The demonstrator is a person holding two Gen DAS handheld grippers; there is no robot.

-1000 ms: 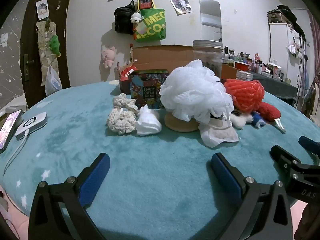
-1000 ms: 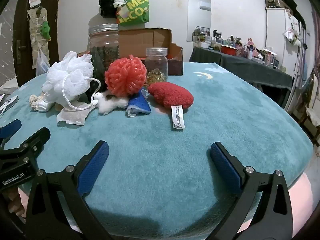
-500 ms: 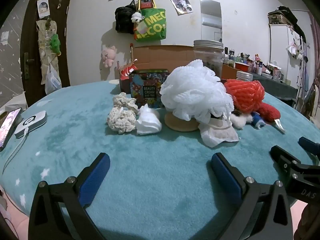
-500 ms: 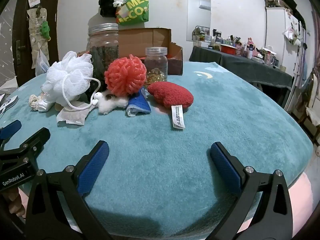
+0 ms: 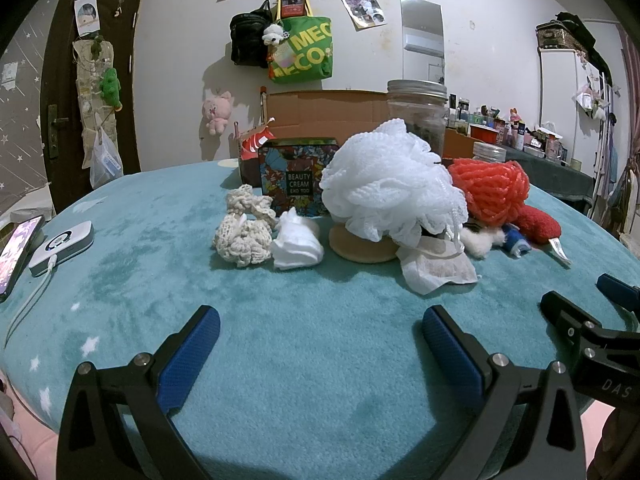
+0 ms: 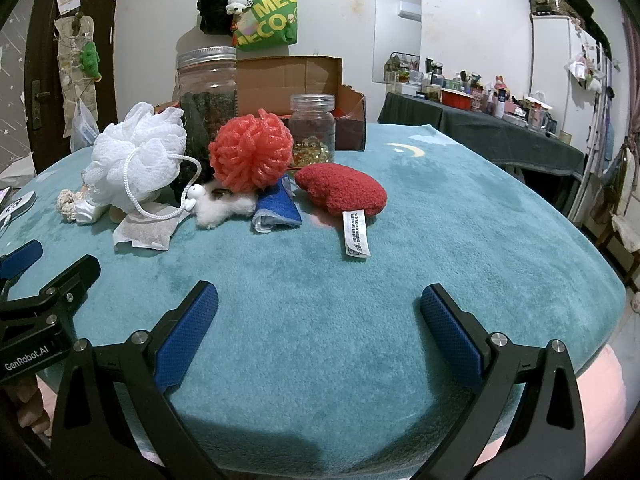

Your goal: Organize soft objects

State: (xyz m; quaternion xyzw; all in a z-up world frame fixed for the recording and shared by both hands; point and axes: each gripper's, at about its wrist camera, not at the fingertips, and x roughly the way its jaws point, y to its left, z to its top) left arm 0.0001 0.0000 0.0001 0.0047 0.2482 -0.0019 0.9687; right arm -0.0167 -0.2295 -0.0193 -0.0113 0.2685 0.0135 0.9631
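Note:
Soft things lie in a cluster on the teal table cover (image 5: 320, 360). A white mesh pouf (image 5: 390, 182) sits in the middle, an orange-red pouf (image 5: 494, 190) to its right, a cream crocheted piece (image 5: 242, 232) and a white cloth wad (image 5: 296, 242) to its left. In the right wrist view I see the orange-red pouf (image 6: 252, 152), a red plush heart (image 6: 342, 192) with a label, a blue cloth (image 6: 278, 210) and a small white plush toy (image 6: 218, 206). My left gripper (image 5: 316, 340) and right gripper (image 6: 318, 308) stand open near the front edge, well short of the cluster, nothing between their fingers.
A floral tin (image 5: 296, 176), a tall jar (image 6: 208, 96), a small jar (image 6: 312, 130) and a cardboard box (image 5: 328, 110) stand behind the cluster. A phone (image 5: 18, 250) and a white charger (image 5: 62, 242) lie at the left edge. A round beige pad (image 5: 360, 246) and a tissue (image 5: 438, 266) lie in front.

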